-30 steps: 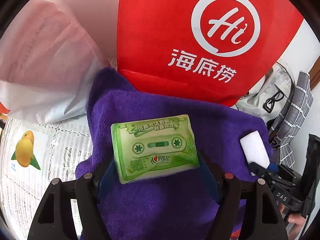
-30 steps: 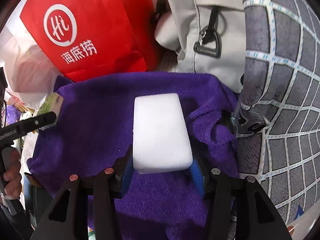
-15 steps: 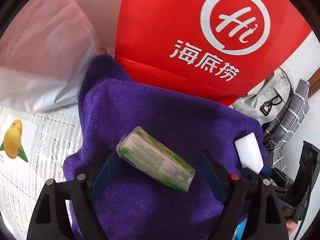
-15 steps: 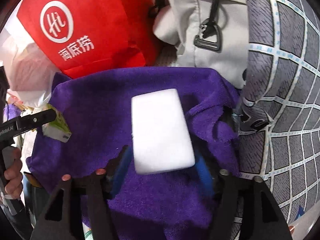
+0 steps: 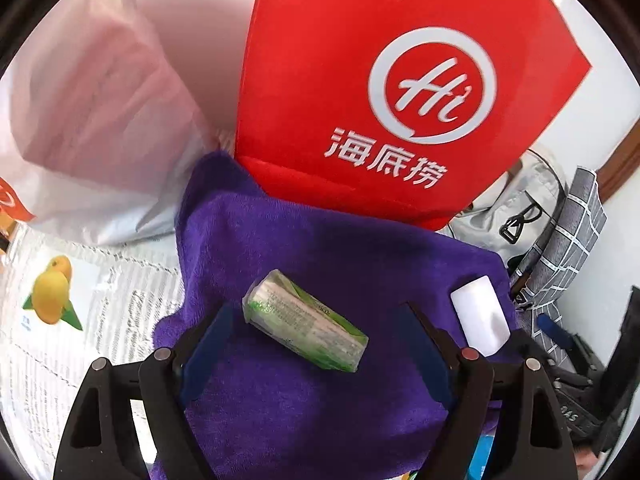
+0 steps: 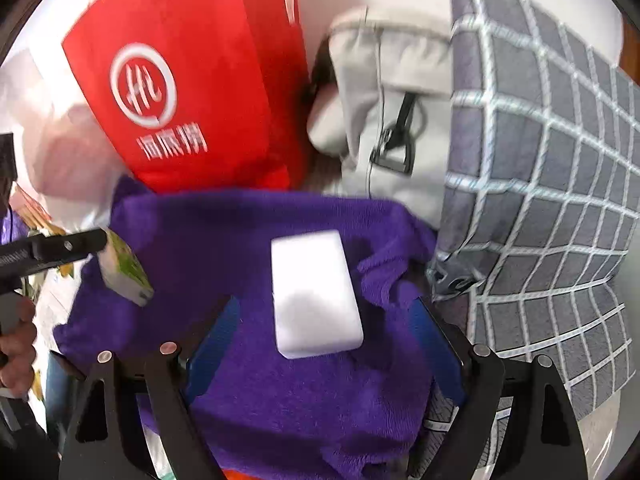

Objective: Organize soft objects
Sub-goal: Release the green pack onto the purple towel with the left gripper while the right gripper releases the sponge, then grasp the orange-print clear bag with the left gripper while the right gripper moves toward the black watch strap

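A green tissue pack [image 5: 306, 322] lies on its side on a purple towel [image 5: 320, 248]. My left gripper [image 5: 316, 344] is open, its jaws wide on either side of the pack and clear of it. A white sponge [image 6: 314, 294] lies flat on the same towel [image 6: 240, 248]. My right gripper [image 6: 326, 336] is open, its jaws apart beside the sponge's near end. The sponge also shows in the left wrist view [image 5: 480, 320], and the tissue pack in the right wrist view [image 6: 124, 270].
A red paper bag [image 5: 380, 92] stands behind the towel, a pink-white plastic bag [image 5: 88, 112] to its left. A grey bag [image 6: 392, 120] and a grey checked cushion [image 6: 552, 200] lie at the right. A lace cloth with a fruit print [image 5: 52, 292] covers the table.
Both grippers opened. The tissue pack dropped from the left gripper and tipped onto its side. The sponge dropped from the right gripper onto the towel. Both grippers pulled back a little.
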`<action>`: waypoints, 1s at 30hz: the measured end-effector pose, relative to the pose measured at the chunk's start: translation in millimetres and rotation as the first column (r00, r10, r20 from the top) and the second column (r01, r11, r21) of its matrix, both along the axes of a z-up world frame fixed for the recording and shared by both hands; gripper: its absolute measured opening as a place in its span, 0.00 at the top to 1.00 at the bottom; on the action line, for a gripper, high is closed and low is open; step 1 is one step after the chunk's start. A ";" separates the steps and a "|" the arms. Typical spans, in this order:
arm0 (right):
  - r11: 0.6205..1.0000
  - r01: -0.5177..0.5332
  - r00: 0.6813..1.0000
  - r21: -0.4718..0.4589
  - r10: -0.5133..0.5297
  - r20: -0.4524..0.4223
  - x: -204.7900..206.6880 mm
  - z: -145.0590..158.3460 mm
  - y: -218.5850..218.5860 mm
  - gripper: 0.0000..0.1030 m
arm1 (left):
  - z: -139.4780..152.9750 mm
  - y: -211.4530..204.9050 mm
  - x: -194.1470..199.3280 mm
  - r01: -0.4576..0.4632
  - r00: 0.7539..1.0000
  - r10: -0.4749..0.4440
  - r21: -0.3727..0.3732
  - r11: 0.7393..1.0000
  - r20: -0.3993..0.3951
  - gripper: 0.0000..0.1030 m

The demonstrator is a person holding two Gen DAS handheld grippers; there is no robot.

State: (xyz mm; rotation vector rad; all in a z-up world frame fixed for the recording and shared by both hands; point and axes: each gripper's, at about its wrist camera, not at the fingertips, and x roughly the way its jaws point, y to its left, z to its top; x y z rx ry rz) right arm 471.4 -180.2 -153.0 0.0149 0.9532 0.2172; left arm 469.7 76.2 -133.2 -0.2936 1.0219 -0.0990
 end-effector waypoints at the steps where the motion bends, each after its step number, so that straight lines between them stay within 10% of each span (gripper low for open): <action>1: 1.000 0.001 1.000 -0.008 0.000 0.024 -3.9 6.6 1.8 0.17 | 2.0 -1.1 -0.6 0.001 1.000 -0.001 0.000 1.000 0.008 0.19; 13: 0.996 -0.051 0.998 0.079 0.049 0.027 -101.3 23.6 -11.4 0.22 | 38.6 -13.2 -39.2 0.046 0.997 -0.045 -0.008 0.999 0.064 0.20; 30: 0.968 -0.251 0.968 0.021 0.251 0.005 -255.3 -1.1 21.1 0.72 | 37.1 0.1 -183.5 0.074 0.996 -0.074 0.020 0.997 0.040 0.20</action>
